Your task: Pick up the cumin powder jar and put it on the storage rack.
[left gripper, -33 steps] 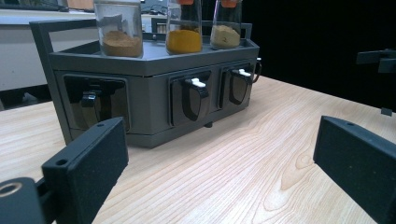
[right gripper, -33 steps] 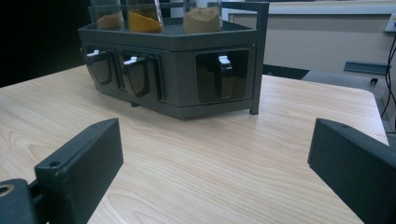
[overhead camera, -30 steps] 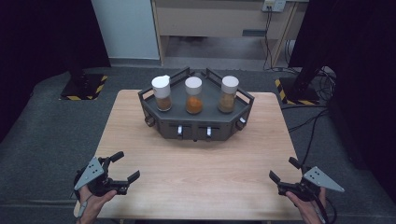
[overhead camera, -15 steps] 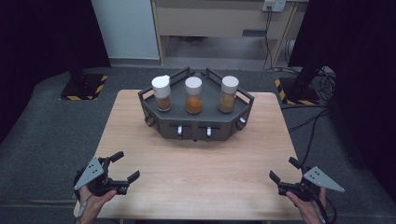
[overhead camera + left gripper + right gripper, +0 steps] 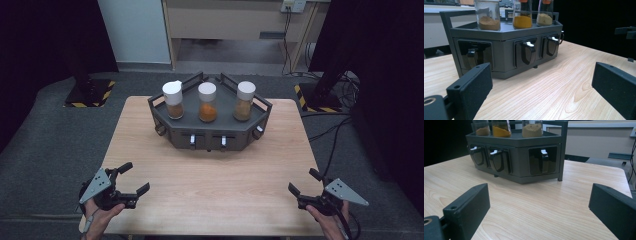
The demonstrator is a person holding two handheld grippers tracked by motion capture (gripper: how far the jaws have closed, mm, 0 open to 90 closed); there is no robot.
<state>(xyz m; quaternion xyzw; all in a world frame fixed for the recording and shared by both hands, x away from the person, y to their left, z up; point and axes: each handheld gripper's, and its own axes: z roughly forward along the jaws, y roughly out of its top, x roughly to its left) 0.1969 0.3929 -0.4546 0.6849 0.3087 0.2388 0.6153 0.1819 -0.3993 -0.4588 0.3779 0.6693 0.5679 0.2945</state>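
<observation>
- The left gripper (image 5: 131,184) is waiting near the tabletop's (image 5: 215,175) near-left corner, jaws spread wide and holding nothing.
- The right gripper (image 5: 304,186) is idling likewise near the near-right corner.
- The dark spice rack (image 5: 210,134), carrying three jars (image 5: 207,102), is standing toward the far edge, well apart from both.
- Judging from this, nothing is being worked yet; the next move is calling for a reach forward.

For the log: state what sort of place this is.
Probably a lab or test room, not a kitchen. A bare wooden table stands on grey carpet, black curtains hang at the sides, and hazard-striped stand bases sit behind it. A grey rack holds three spice jars.
</observation>
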